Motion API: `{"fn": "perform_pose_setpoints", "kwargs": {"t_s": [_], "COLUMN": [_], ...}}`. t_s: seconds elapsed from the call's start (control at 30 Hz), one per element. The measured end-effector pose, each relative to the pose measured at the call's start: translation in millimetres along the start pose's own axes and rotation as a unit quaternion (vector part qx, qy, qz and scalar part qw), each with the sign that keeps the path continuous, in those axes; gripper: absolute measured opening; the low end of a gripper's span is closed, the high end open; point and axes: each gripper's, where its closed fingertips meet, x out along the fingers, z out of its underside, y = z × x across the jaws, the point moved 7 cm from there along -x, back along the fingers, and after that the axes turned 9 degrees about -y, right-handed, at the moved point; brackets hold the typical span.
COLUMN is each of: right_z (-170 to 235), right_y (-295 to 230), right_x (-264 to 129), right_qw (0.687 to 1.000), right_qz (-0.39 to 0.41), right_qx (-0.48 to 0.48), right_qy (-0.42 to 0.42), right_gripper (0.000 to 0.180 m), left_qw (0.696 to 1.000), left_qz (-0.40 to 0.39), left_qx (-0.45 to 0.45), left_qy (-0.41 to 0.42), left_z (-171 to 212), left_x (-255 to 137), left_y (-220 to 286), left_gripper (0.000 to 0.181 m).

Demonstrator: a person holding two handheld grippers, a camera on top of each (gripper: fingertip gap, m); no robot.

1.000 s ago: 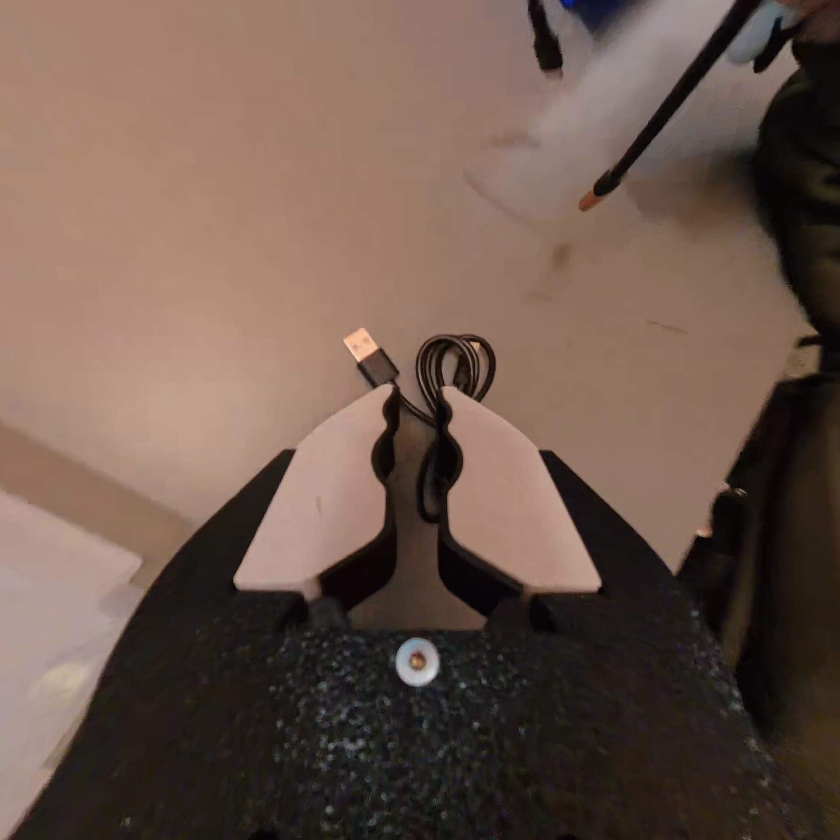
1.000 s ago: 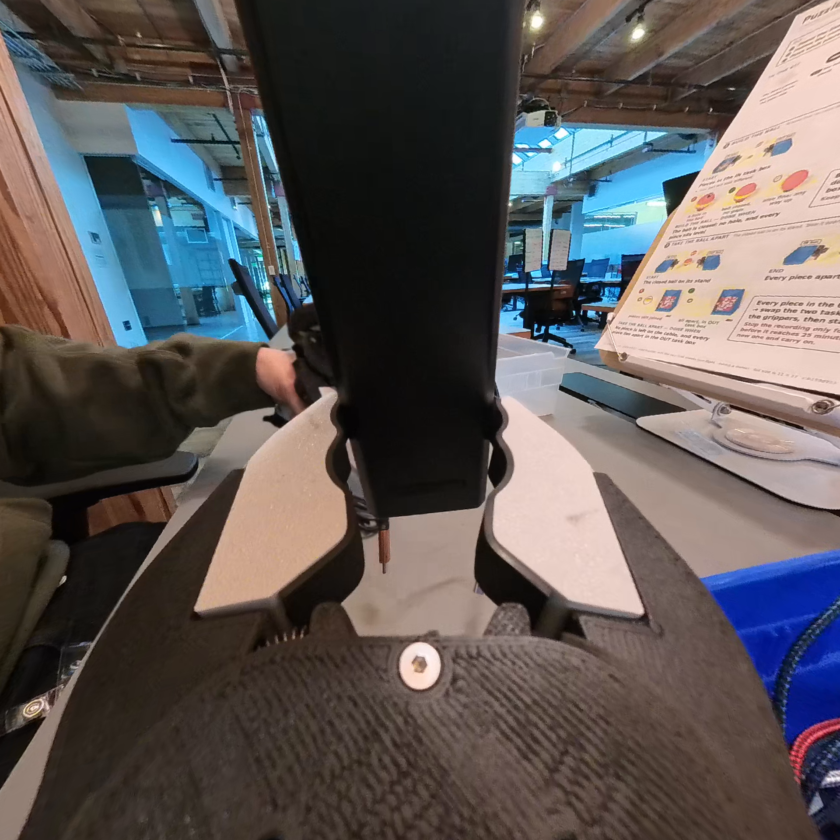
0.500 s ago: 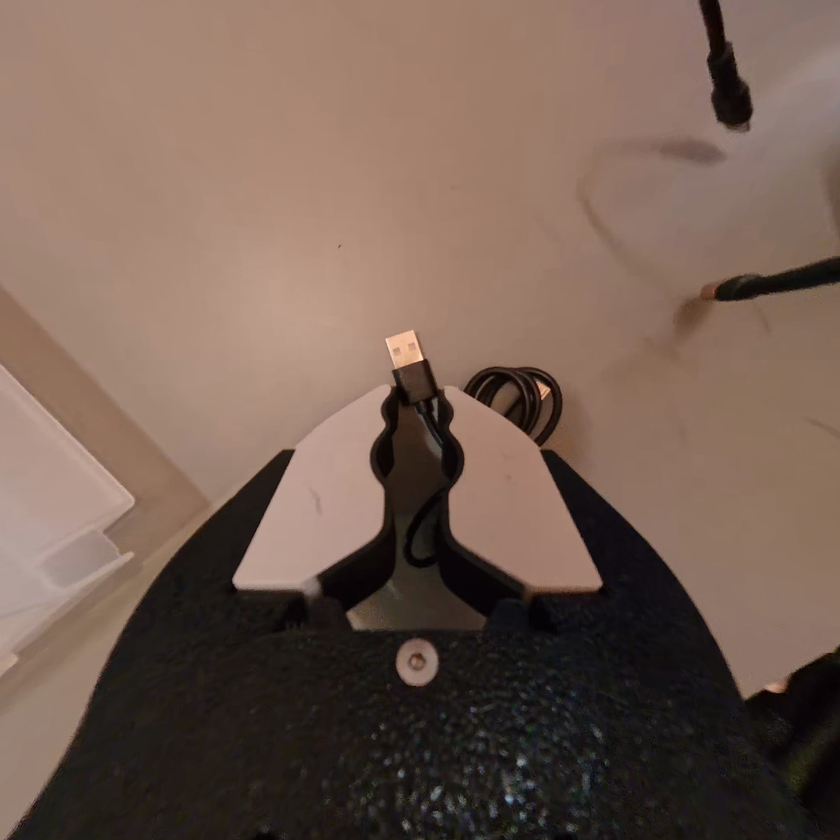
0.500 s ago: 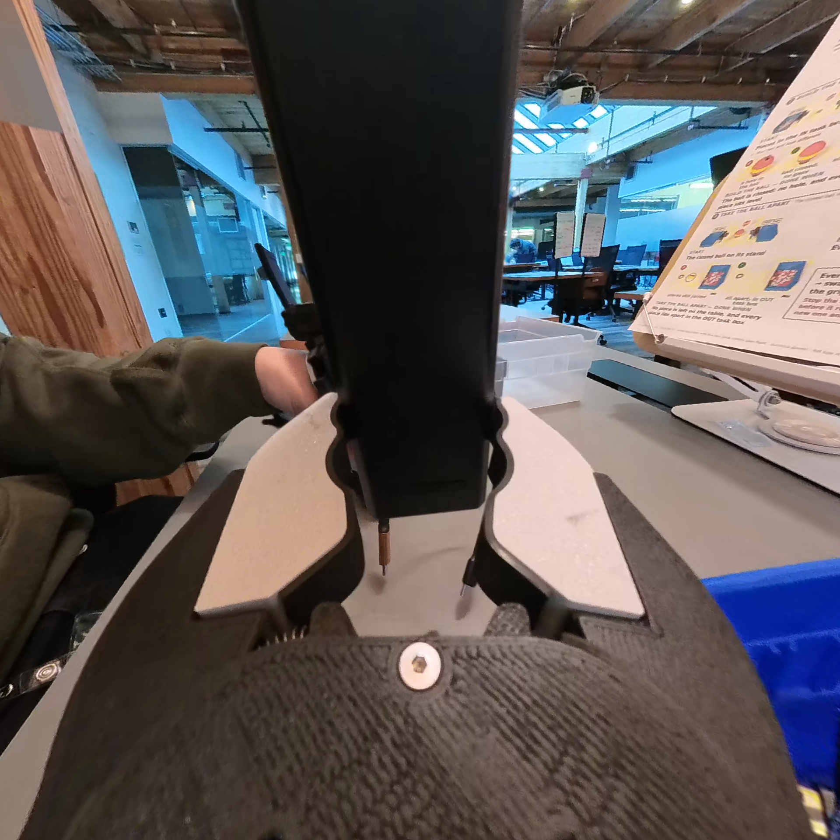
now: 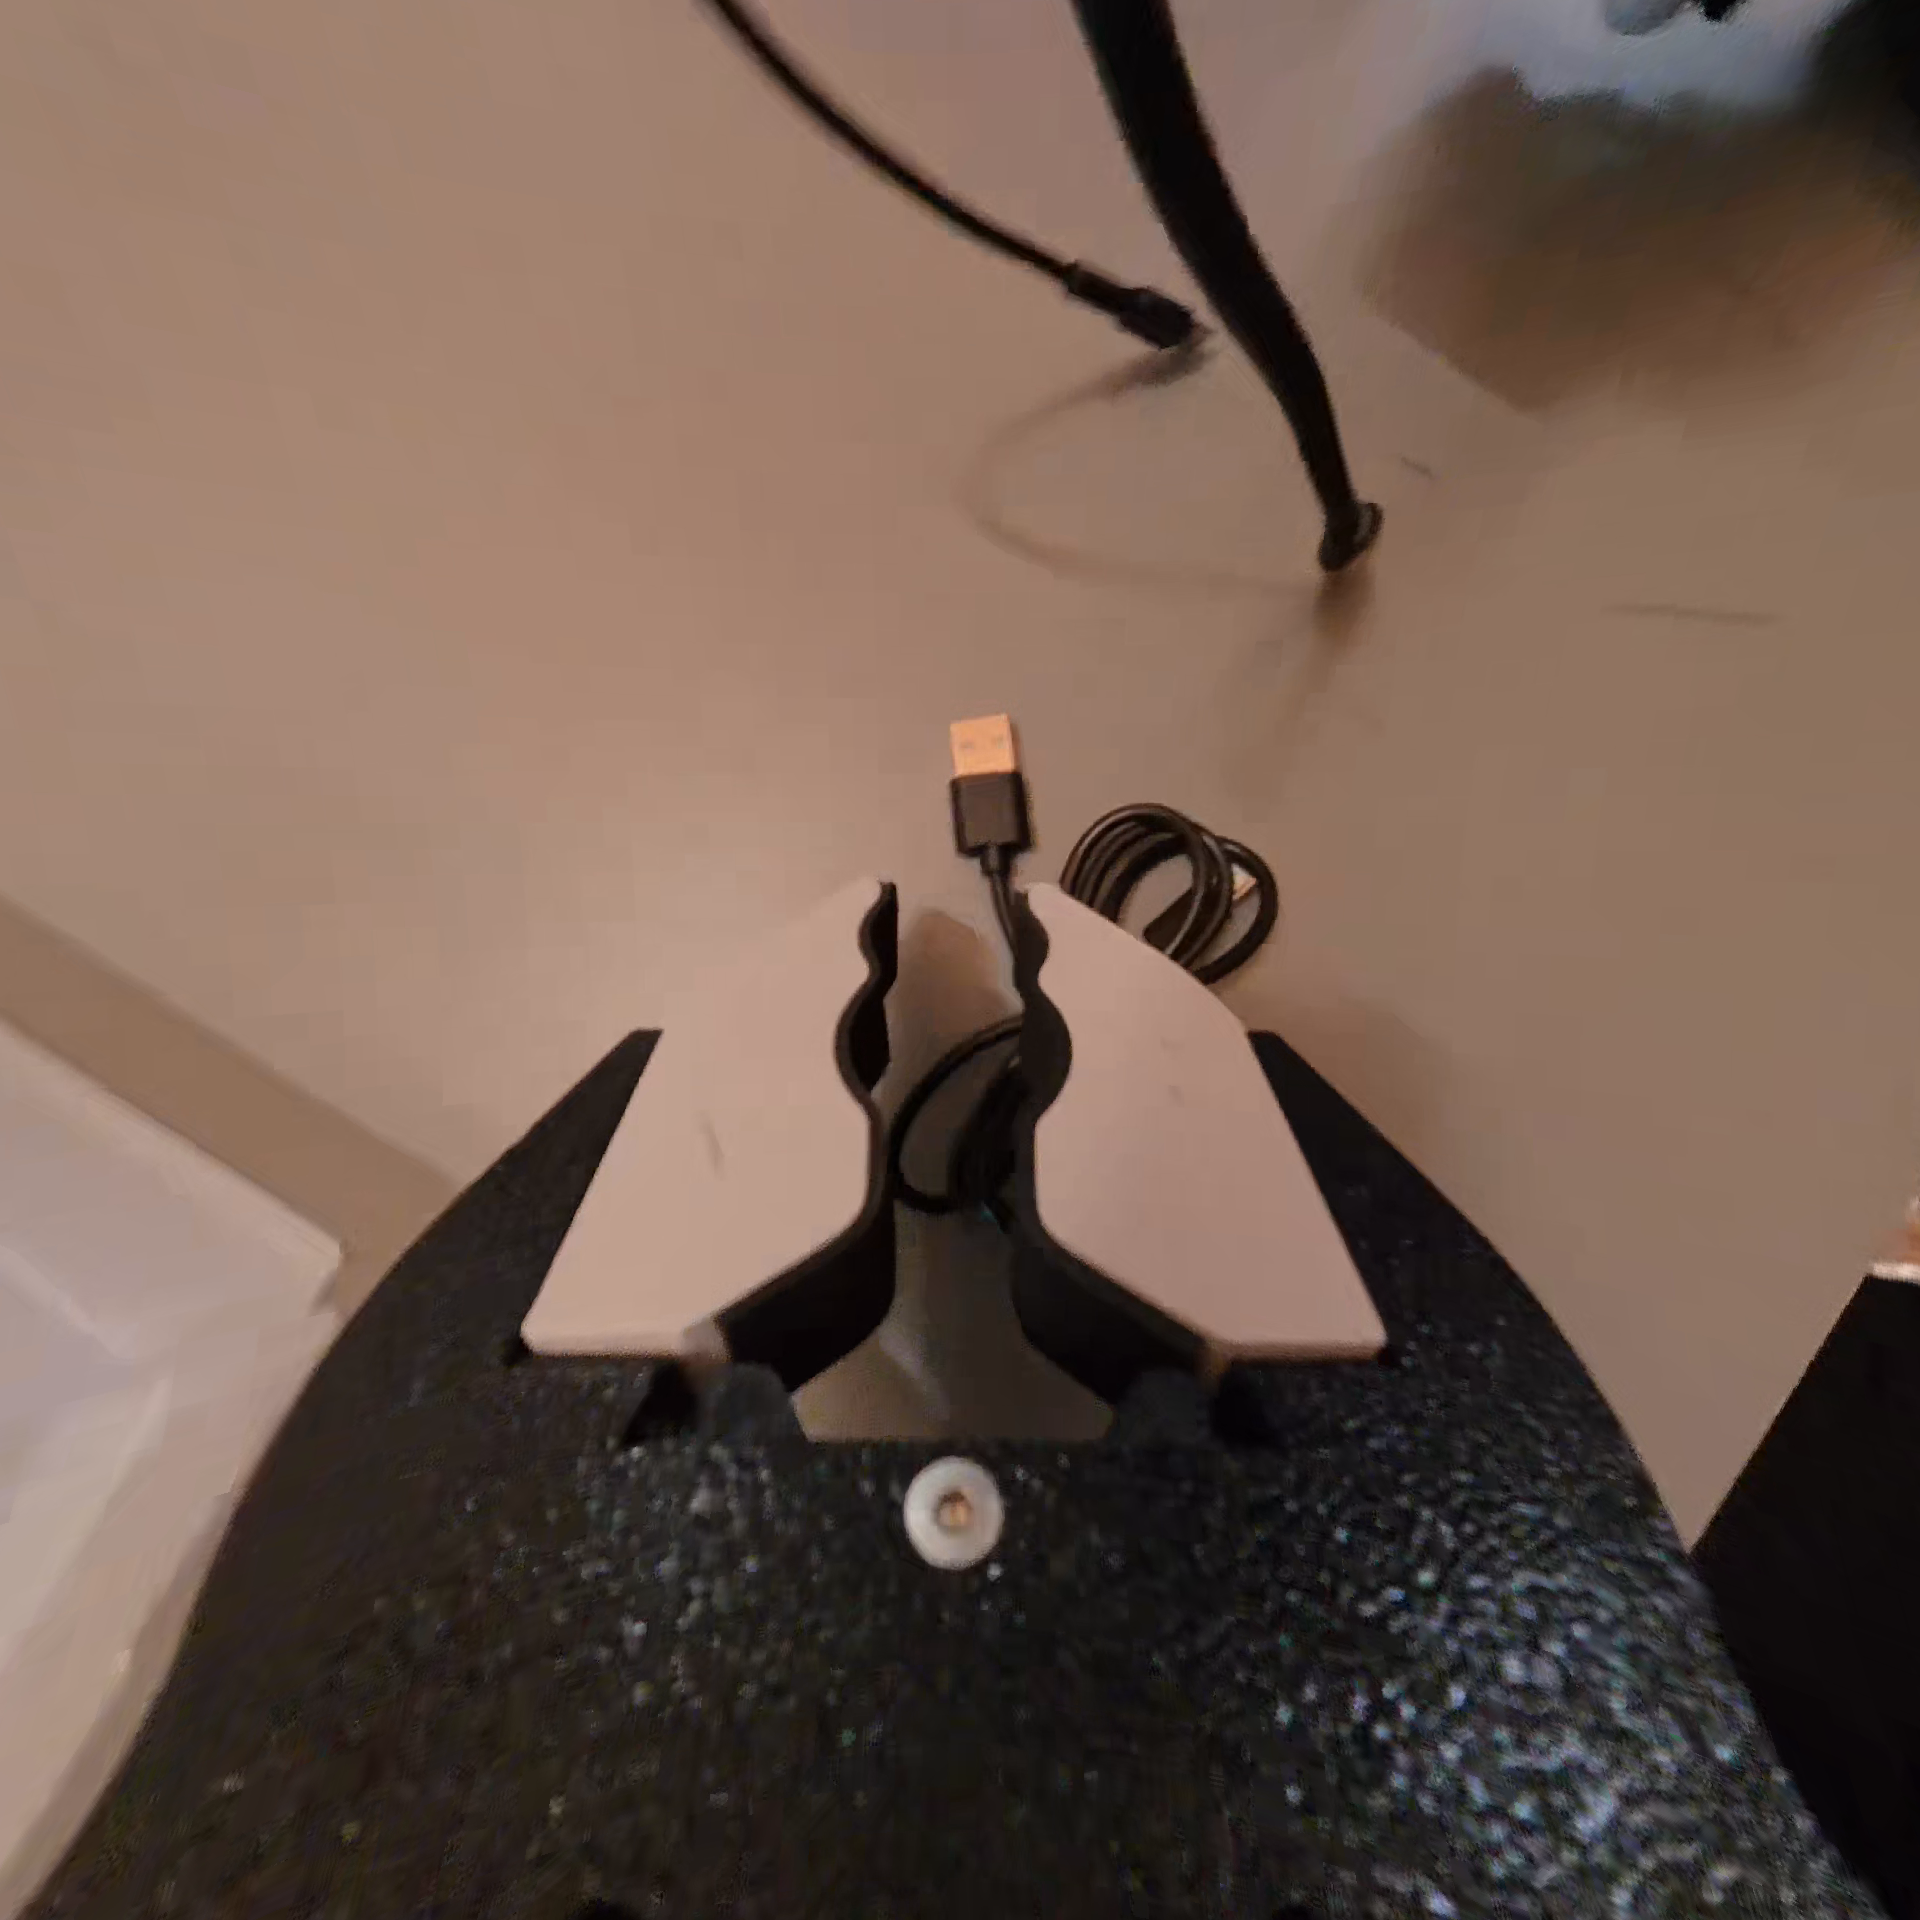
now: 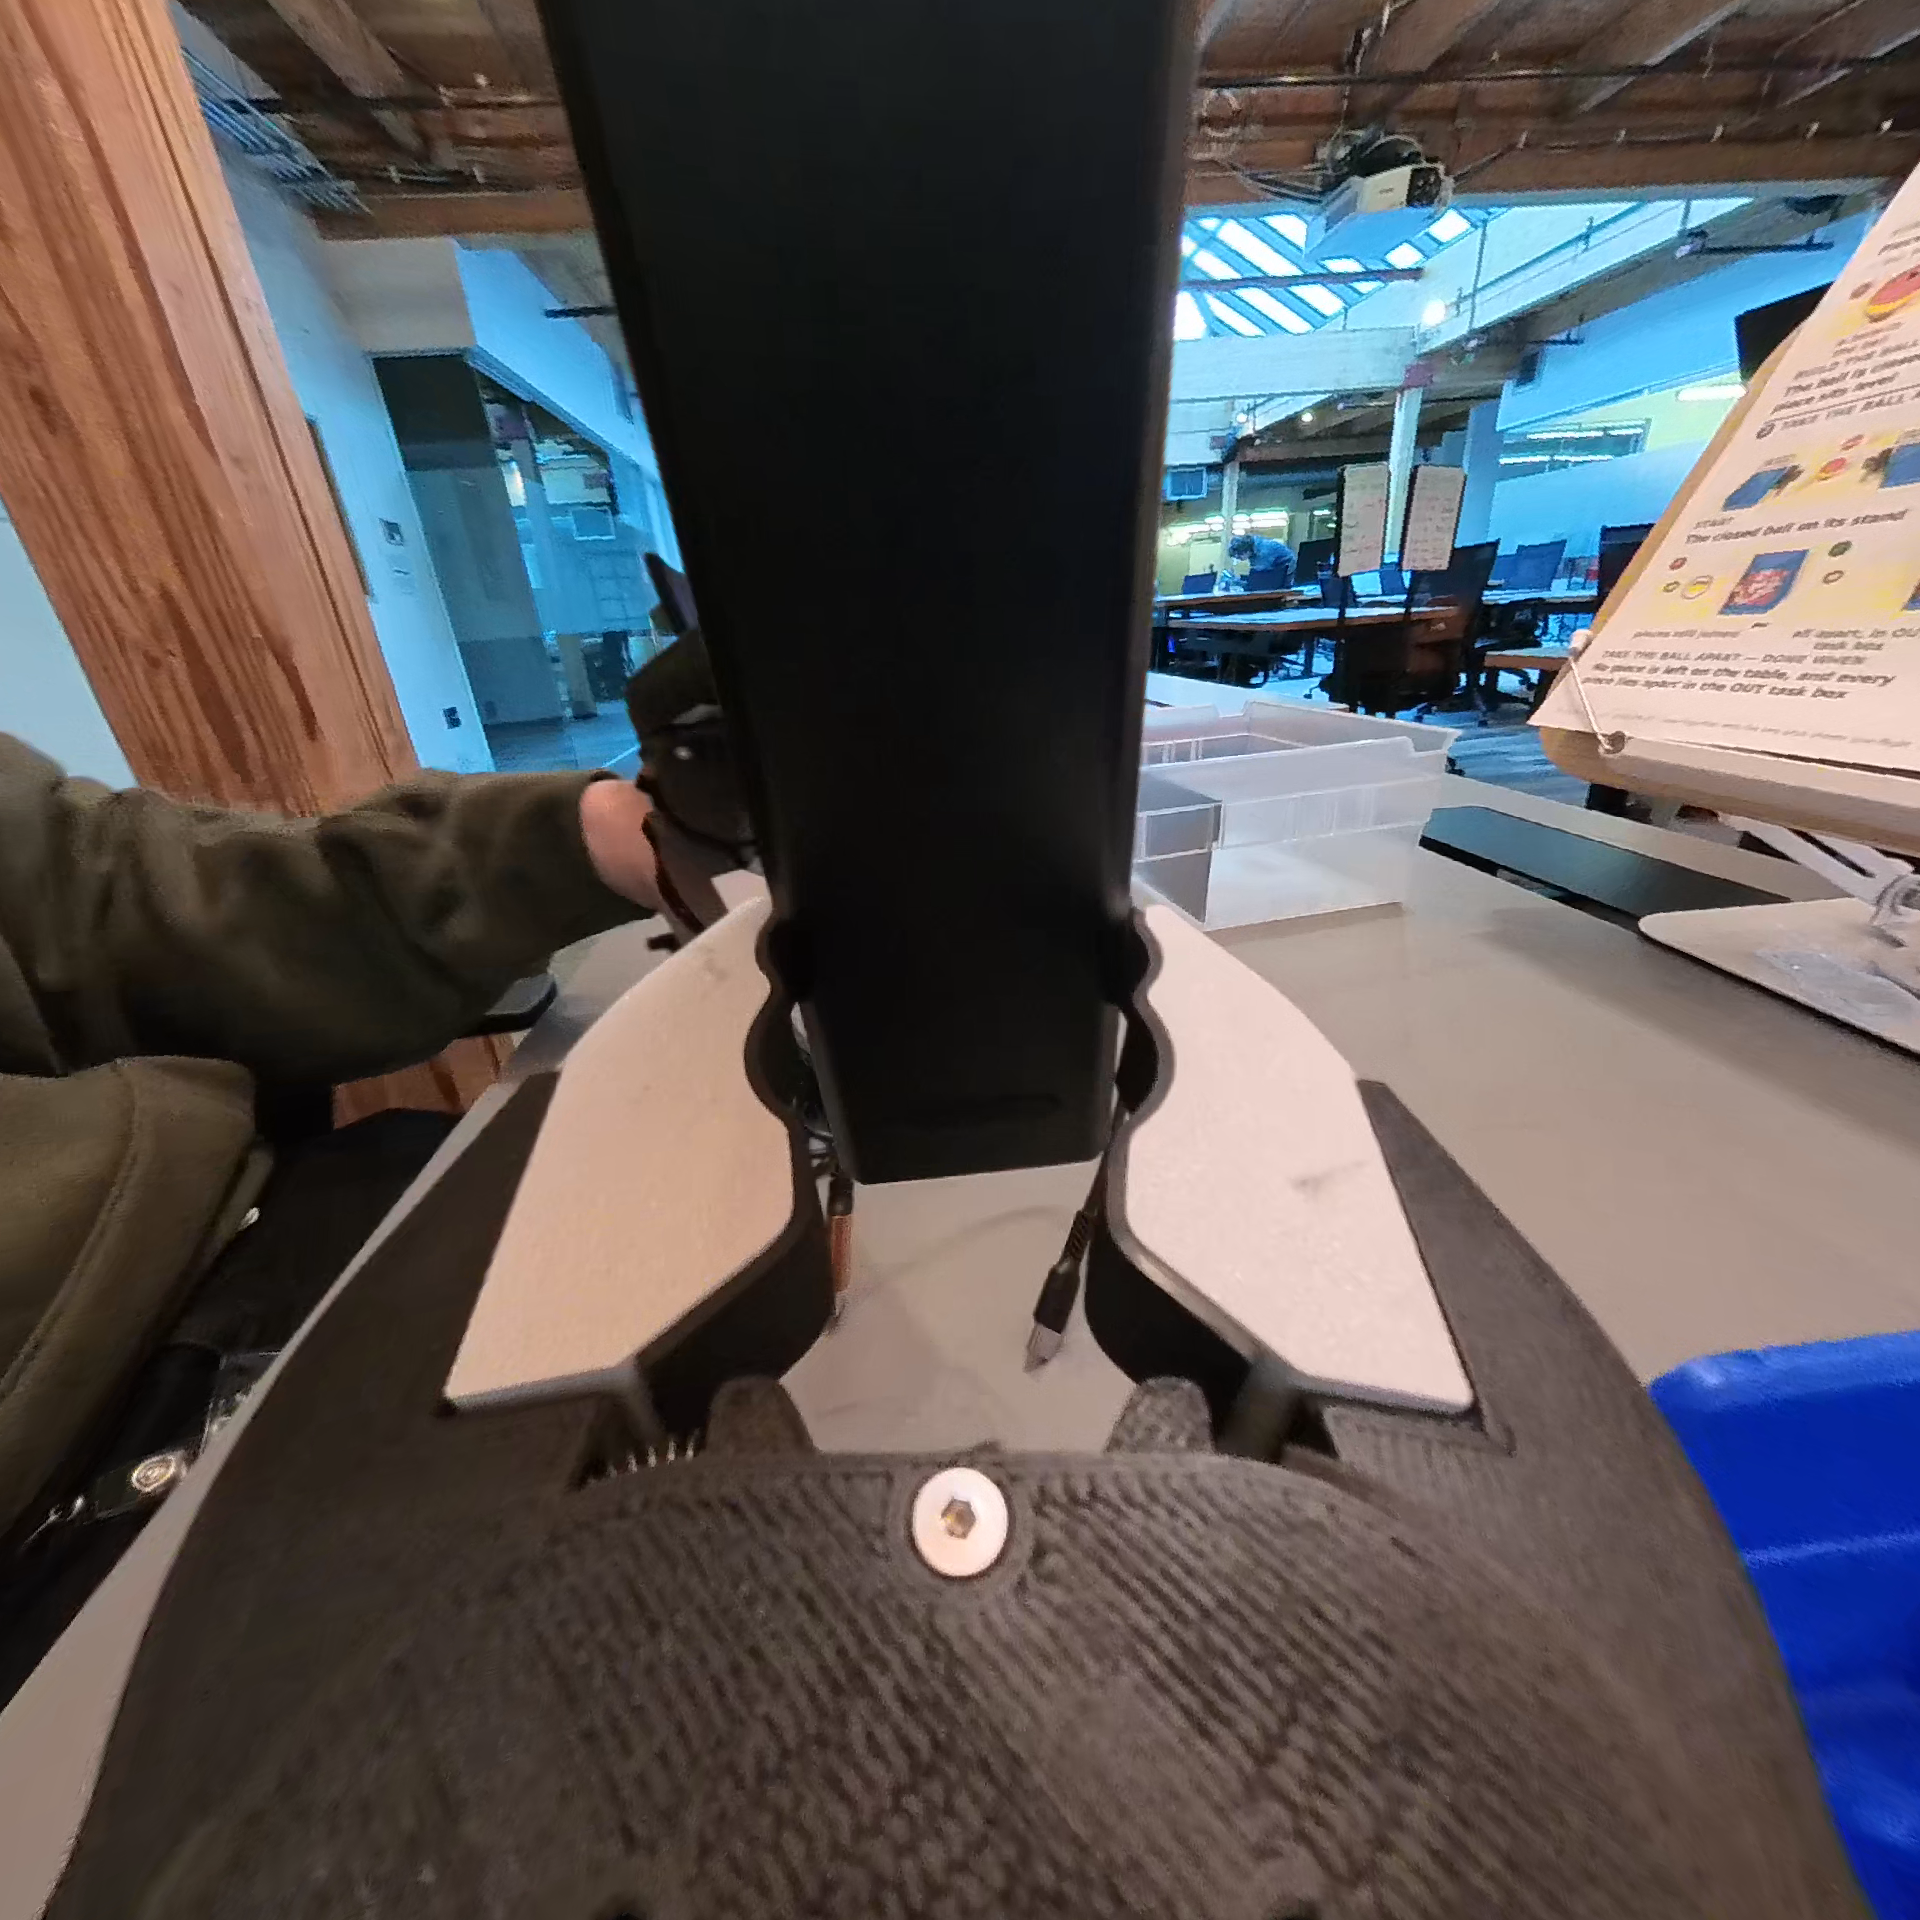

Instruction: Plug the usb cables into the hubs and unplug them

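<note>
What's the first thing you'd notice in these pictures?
The big flat black hub stands tall between the right gripper fingers, with two thin cable ends dangling under it above the grey table. Ahead of the left gripper, a black cable's shiny metal USB plug lies on the table beside its coiled black loops.

Black hub point(image 6: 883, 520) cut off by the top edge; cable coil point(image 5: 1184, 883) partly behind the gripper.
</note>
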Motion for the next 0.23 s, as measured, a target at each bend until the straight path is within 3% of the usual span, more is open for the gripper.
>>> {"fn": "perform_pose_setpoints", "kwargs": {"t_s": [0.03,0.23], "right_z": [0.7,4.2], "right_y": [0.5,0.6], "right_x": [0.2,2.6], "right_qw": [1.000,1.000], "right_qz": [0.000,0.002], "right_qx": [0.001,0.002], "right_qy": [-0.002,-0.016], "right_gripper": [0.060,0.060], "left_qw": [1.000,0.999], "left_qz": [-0.009,-0.024], "left_qx": [-0.018,-0.038], "left_qy": [-0.002,0.008], "left_z": [3.0,6.7], "left_x": [-0.4,6.1], "left_y": [1.5,7.9], "left_gripper": [0.020,0.016]}}
